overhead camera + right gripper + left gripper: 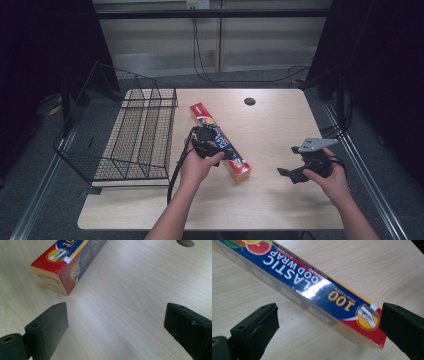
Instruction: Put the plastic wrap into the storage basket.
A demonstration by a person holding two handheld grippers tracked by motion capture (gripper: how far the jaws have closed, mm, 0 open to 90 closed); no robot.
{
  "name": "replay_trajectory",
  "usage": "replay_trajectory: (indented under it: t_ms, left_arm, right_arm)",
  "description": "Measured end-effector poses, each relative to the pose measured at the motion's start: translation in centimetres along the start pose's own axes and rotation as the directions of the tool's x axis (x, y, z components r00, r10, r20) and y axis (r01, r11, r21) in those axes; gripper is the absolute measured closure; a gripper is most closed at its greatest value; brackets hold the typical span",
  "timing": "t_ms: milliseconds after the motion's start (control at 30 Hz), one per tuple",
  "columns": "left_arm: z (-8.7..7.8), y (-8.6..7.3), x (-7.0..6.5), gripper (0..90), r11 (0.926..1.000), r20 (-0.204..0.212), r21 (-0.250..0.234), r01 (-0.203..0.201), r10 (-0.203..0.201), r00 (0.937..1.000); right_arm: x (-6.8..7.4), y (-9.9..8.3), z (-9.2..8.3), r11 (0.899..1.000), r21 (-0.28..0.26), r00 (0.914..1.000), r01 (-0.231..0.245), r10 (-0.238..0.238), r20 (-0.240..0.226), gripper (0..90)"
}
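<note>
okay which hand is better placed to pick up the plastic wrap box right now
Left. The left gripper hangs right over the box with its jaws open either side of it. The right gripper is open too, but off to the side over bare table.
</note>
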State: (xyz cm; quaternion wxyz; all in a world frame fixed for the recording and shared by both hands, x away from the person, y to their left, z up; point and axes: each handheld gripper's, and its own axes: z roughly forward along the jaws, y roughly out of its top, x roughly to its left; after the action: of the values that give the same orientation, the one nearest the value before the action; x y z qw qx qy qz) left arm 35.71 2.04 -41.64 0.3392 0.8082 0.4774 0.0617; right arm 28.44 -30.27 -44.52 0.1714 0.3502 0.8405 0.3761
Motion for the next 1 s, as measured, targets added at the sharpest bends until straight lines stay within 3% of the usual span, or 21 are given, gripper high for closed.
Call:
replay_trajectory:
  t_ms: [133,267,400,467,500,533,633,667,767,833,867,1000]
  left_arm:
    - [1.0,1.1,0.2,0.0,0.9997,-0.03,0.002,0.023,-0.023,0.9993]
    - [2.5,2.3,0.9,0.1,0.9961,-0.059,0.059,0.066,-0.062,0.9963]
    - [4.0,3.1,1.8,0.4,0.9891,-0.104,0.04,0.142,-0.137,0.9851]
    - [4.5,3.3,2.0,1.0,0.9886,-0.136,0.039,0.146,-0.139,0.9808]
    - [4.5,3.3,2.0,0.9,0.9886,-0.136,0.039,0.146,-0.139,0.9808]
    - [5.0,3.5,2.4,1.0,0.9851,-0.15,0.037,0.168,-0.161,0.9756]
    - [5.4,3.6,2.4,1.3,0.9841,-0.163,0.034,0.175,-0.167,0.9724]
    - [5.9,3.7,2.5,1.4,0.9815,-0.186,0.027,0.19,-0.181,0.9657]
    - [6.2,3.7,2.7,2.2,0.9799,-0.198,0.02,0.198,-0.191,0.9615]
    - [6.7,3.8,2.8,2.4,0.9749,-0.204,0.02,0.222,-0.213,0.9555]
    - [7.0,3.8,2.8,3.3,0.9765,-0.221,0.011,0.215,-0.208,0.9529]
    - [7.7,3.8,2.9,3.8,0.9747,-0.218,0.019,0.223,-0.213,0.9524]
  right_arm:
    - [-0.1,0.0,-0.2,1.0,-0.009,1.0,-0.004,0.004,0.001,5.1]
    - [-0.1,0.0,-0.2,1.0,-0.014,1.0,-0.006,0.006,0.005,5.2]
    - [-0.2,-0.1,-0.2,1.0,-0.013,0.9999,-0.01,0.011,0.008,5.2]
    - [-0.2,-0.1,-0.2,1.0,-0.009,0.9999,-0.012,0.012,0.011,5.2]
    - [-0.2,-0.1,-0.2,1.0,-0.009,0.9999,-0.012,0.012,0.011,5.2]
    - [-0.2,-0.1,-0.2,1.0,-0.006,0.9999,-0.012,0.012,0.011,5.2]
    - [-0.2,-0.1,-0.1,1.0,-0.006,0.9998,-0.015,0.015,0.009,5.2]
    - [-0.2,-0.1,-0.2,1.0,-0.007,0.9999,-0.012,0.012,0.01,5.2]
    - [-0.2,-0.1,-0.2,1.0,-0.01,0.9998,-0.013,0.013,0.014,5.2]
    - [-0.2,-0.1,-0.2,1.0,-0.011,0.9998,-0.013,0.014,0.015,5.2]
    - [-0.2,-0.1,-0.2,1.0,-0.009,0.9998,-0.012,0.012,0.017,5.2]
    - [-0.2,-0.1,-0.2,1.0,-0.006,0.9997,-0.018,0.019,0.019,5.2]
